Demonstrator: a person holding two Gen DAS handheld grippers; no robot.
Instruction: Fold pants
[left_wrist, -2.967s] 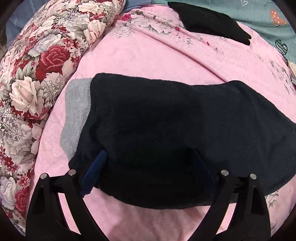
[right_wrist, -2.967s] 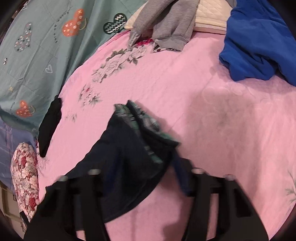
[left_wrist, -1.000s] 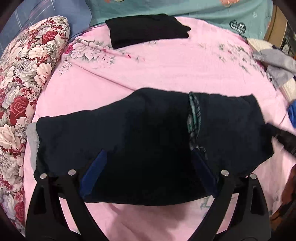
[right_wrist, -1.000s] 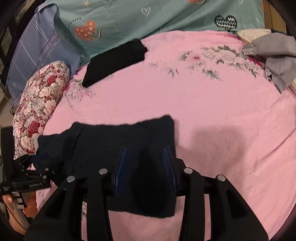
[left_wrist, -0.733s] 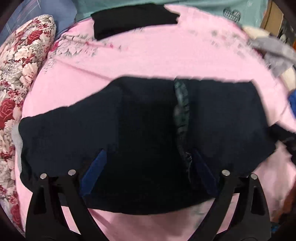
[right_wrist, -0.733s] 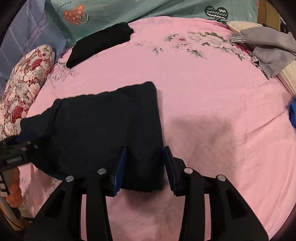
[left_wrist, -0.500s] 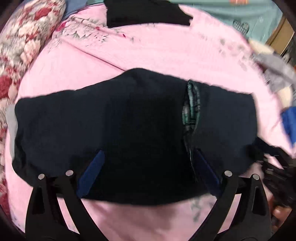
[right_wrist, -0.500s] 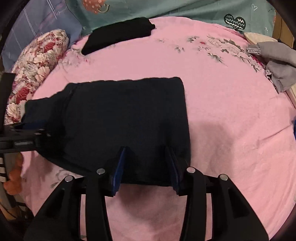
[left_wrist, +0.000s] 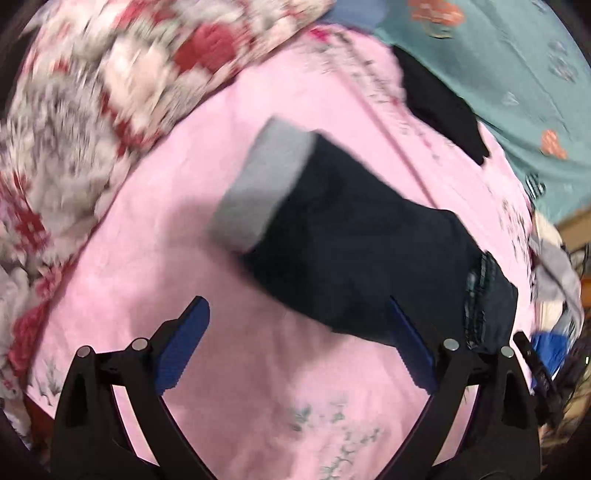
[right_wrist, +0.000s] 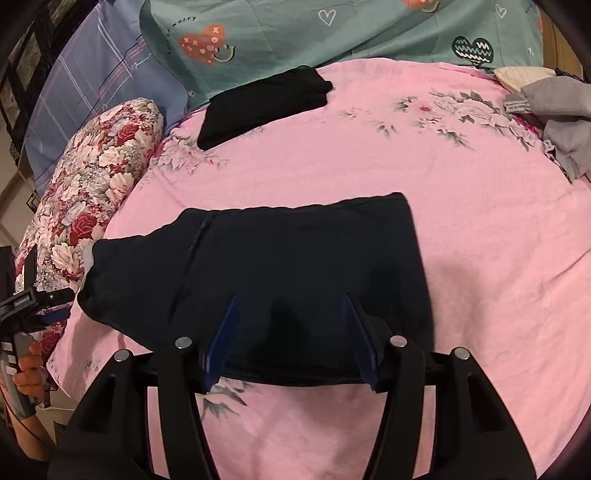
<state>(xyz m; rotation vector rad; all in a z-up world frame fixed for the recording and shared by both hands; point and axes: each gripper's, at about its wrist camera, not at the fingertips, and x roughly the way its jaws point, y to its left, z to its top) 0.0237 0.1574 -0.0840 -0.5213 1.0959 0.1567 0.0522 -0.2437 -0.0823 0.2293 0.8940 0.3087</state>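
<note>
The dark navy pants (right_wrist: 295, 273) are lying folded into a rough rectangle on the pink bedsheet (right_wrist: 480, 258), their grey cuff (left_wrist: 266, 184) sticking out toward the floral pillow (right_wrist: 92, 192) on the left. The right gripper (right_wrist: 290, 339) is hovering over the near edge of the pants, its jaws having just been opening, with cloth lying between them but not pinched. The left gripper (left_wrist: 299, 347) is standing wide over bare sheet just near of the pants, its jaws having just been closing a little, holding nothing.

The pants (right_wrist: 295, 266) lie on the bedsheet (right_wrist: 480, 258) — bolster (right_wrist: 85, 192) left, another folded garment (right_wrist: 262, 105), seemingly, behind.
</note>
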